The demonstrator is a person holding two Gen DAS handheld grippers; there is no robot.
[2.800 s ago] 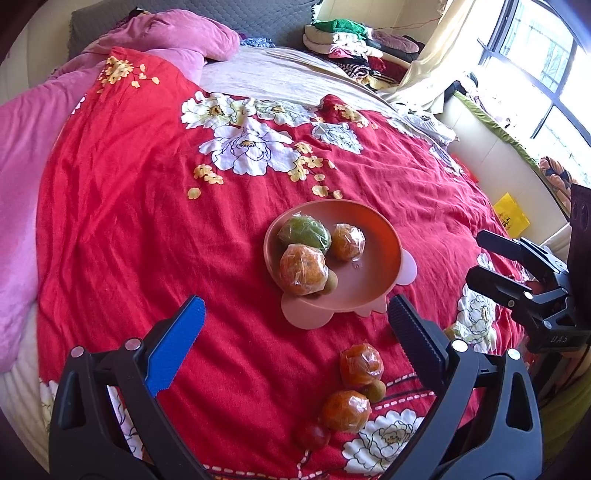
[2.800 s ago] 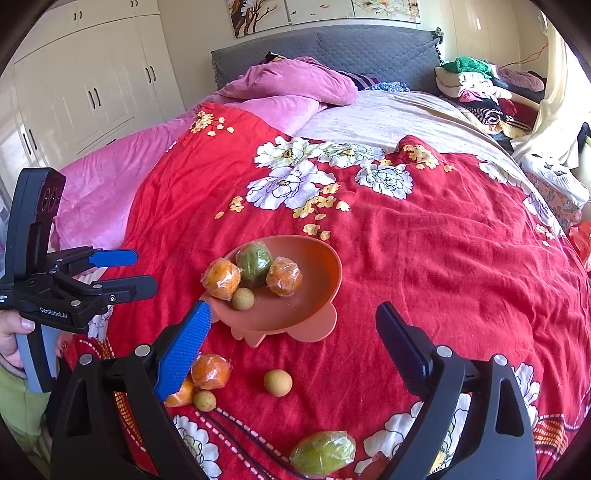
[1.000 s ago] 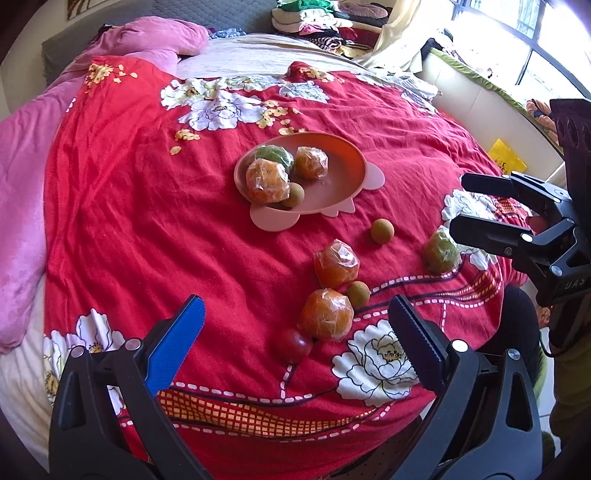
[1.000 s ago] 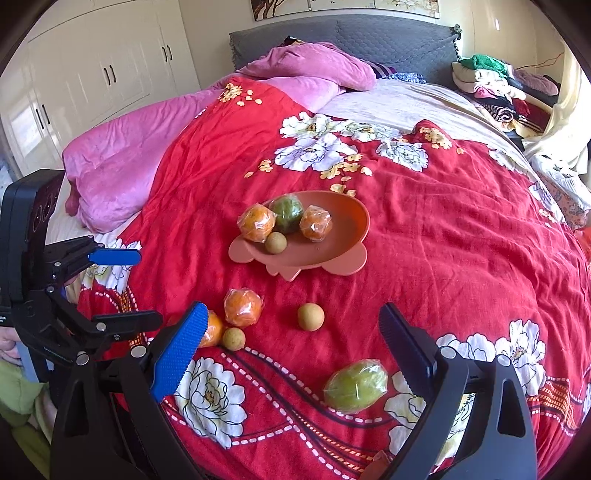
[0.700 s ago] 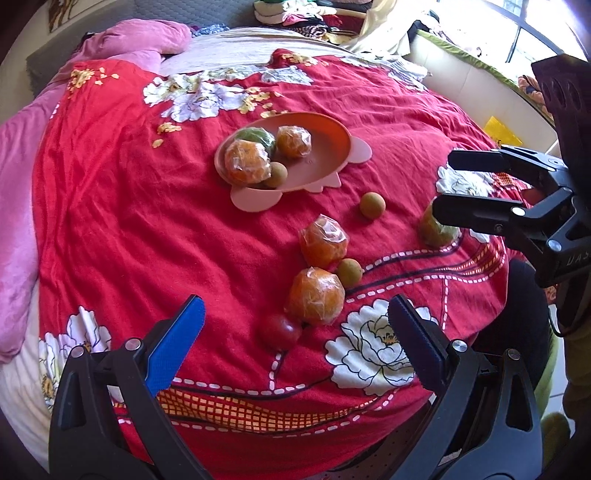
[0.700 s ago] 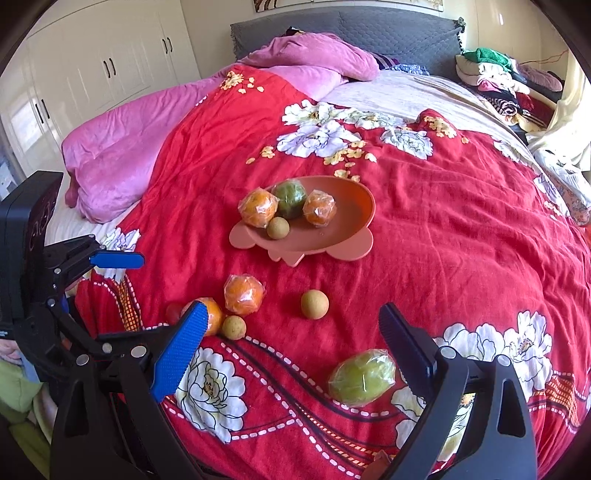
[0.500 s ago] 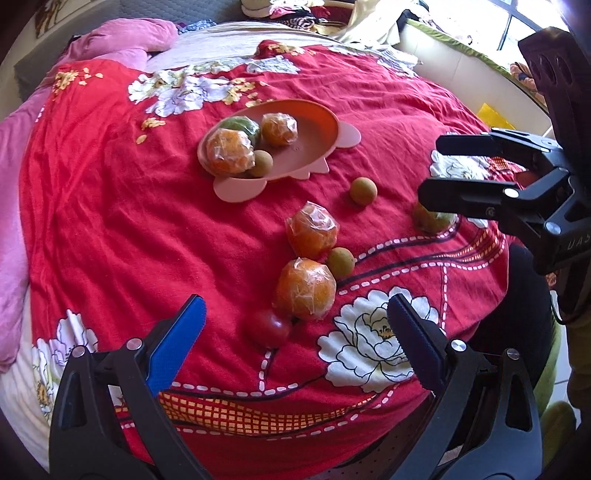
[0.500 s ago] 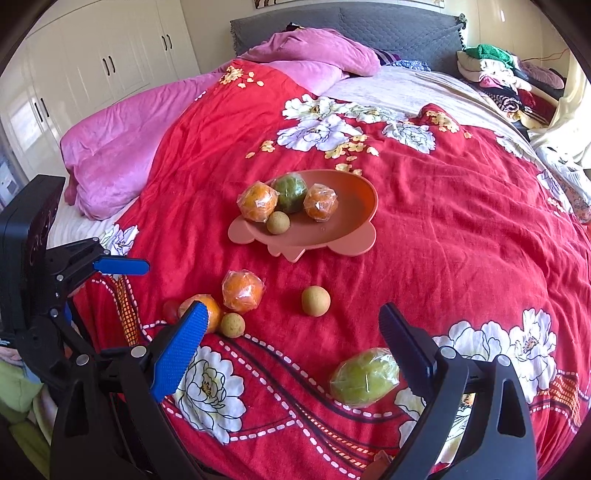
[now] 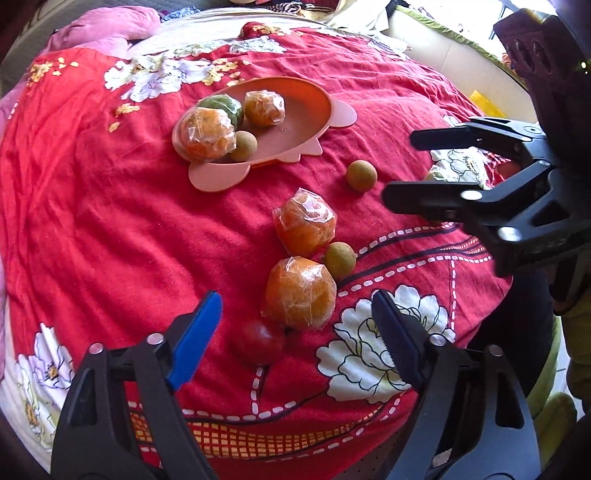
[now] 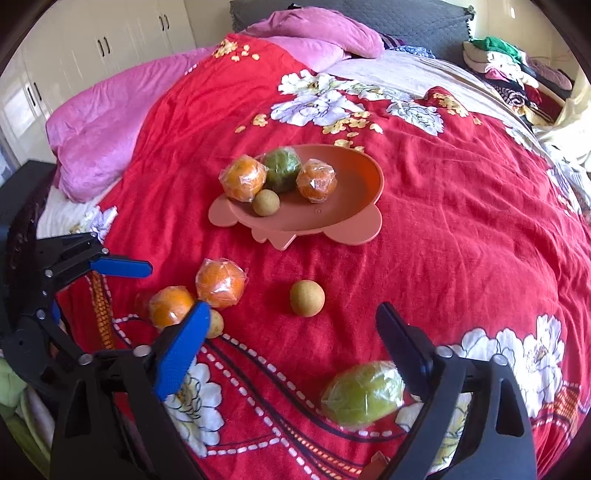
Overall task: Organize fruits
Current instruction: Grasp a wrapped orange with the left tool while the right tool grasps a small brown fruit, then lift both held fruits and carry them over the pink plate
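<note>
My left gripper [image 9: 295,310] and right gripper [image 10: 288,325], jaws just closing (still apart, nothing gripped), hover over loose fruit at lower centre.

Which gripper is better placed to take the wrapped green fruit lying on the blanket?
Right. The right gripper is open with the wrapped green fruit just by its dark finger. The left gripper frames a wrapped orange instead.

Pretty clearly a bedroom at home. Big bed with a red floral quilt [image 10: 443,229] filling most of the frame, pink duvet [image 10: 110,122] bunched at the left, grey padded headboard [image 10: 406,18] along the top, white wardrobe [image 10: 92,40] doors upper left, and a heap of clothes [image 10: 517,70] dumped upper right, all in daylight
</note>
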